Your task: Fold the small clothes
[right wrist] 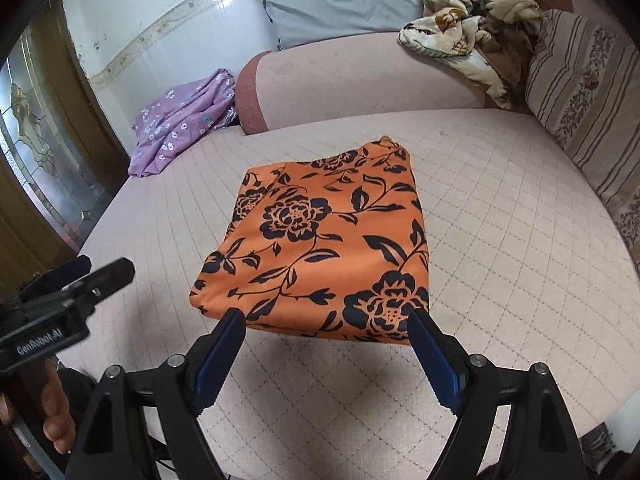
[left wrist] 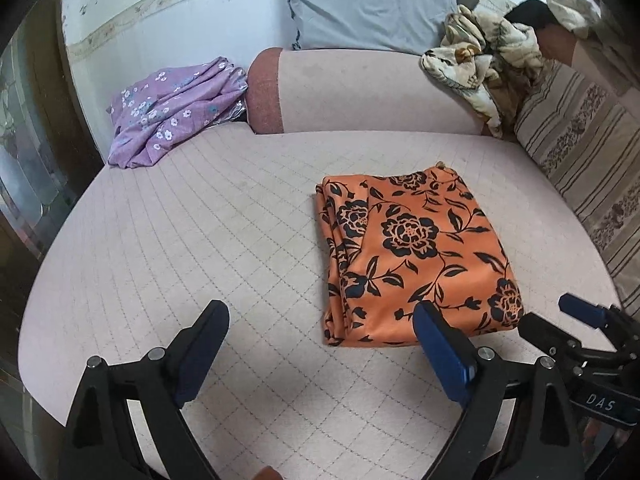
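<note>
- Left gripper: jaws spread wide, nothing between them, above bare quilted cover, pointing down at a slant.
- Right gripper: jaws wide, empty, fingertips just short of the near edge of the orange floral garment; not touching it.
- Garment lies folded in a neat rectangle, flat on the pinkish quilted sofa seat.
- Left gripper sits to the garment's left.
- Purple flowered cloth crumpled at far left corner, beside the armrest.
- Grey pillow and a rumpled blanket behind.
</note>
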`<state>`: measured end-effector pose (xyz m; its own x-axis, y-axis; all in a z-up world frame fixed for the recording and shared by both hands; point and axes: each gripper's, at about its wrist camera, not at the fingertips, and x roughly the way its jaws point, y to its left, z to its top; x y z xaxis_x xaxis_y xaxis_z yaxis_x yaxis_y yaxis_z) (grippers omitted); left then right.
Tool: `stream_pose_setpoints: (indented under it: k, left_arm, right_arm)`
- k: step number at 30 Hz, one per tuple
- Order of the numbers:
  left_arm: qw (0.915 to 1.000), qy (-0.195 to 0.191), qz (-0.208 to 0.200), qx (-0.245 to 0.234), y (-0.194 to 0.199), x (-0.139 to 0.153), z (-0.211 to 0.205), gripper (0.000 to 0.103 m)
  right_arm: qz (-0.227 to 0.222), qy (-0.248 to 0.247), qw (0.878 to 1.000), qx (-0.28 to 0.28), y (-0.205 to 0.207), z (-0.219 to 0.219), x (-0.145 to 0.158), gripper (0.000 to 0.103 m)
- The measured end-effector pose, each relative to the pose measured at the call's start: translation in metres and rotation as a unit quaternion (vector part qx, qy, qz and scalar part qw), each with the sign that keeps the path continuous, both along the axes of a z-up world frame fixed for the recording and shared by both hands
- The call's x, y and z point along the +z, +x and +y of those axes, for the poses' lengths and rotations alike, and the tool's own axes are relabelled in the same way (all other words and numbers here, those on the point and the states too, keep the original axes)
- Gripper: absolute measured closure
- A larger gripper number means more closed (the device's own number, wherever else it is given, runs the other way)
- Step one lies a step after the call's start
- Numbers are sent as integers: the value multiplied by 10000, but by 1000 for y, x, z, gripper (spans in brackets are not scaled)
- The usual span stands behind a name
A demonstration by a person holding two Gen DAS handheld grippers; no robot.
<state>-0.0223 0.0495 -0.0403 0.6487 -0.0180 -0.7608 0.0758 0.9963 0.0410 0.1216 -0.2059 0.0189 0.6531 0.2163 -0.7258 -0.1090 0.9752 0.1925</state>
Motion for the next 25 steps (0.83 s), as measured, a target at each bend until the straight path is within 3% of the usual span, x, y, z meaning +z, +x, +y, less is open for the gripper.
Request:
stream_pose_setpoints:
  k: [6,18,21,25]
  left_arm:
    - [9998,101,-144,19,-3,2,-4,10]
    - [9998,-153,-77,-57,4,1,-8,9]
    - [9998,-130,-138,-73,4,3,-9,2]
    - [9996,-171,-150,-137,7,5,-12,1]
  right_arm:
    - [34,-99,9999,-26,2,2,0,17]
    - [28,-155,9999,-17,6,4,2,17]
    - [31,-155,9999,-23,7,4,2,17]
    - [58,-152,9999,-32,10,2,0,17]
